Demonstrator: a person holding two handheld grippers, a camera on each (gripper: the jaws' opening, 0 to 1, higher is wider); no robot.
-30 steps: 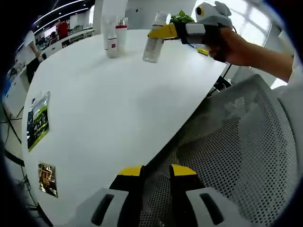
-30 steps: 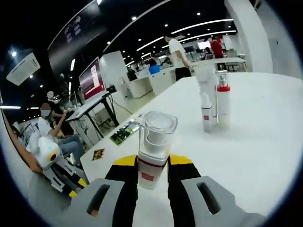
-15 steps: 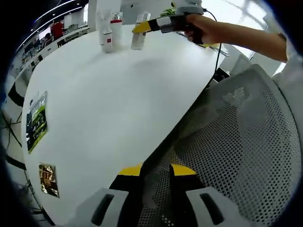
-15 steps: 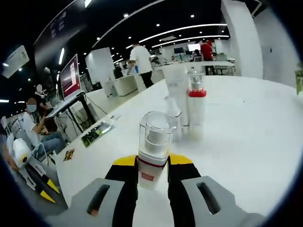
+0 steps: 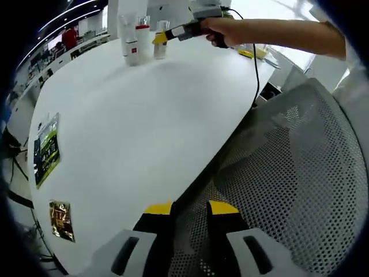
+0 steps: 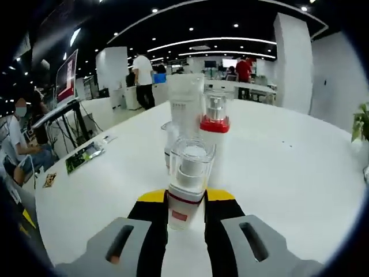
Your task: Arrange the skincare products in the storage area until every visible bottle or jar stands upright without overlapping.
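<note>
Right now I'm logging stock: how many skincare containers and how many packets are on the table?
Skincare containers: 4 (held clear-capped bottle, red-collared bottle, tall white tube, small white bottle)
Packets: 2 (green packet, gold packet)
Total: 6

Right tongs (image 6: 185, 203): jaws clamped on a clear-capped bottle (image 6: 188, 180), held upright.
Right arm (image 5: 277, 39): stretched out to the far side.
Left tongs (image 5: 187, 212): near side, jaws slightly apart, holding nothing.
</note>
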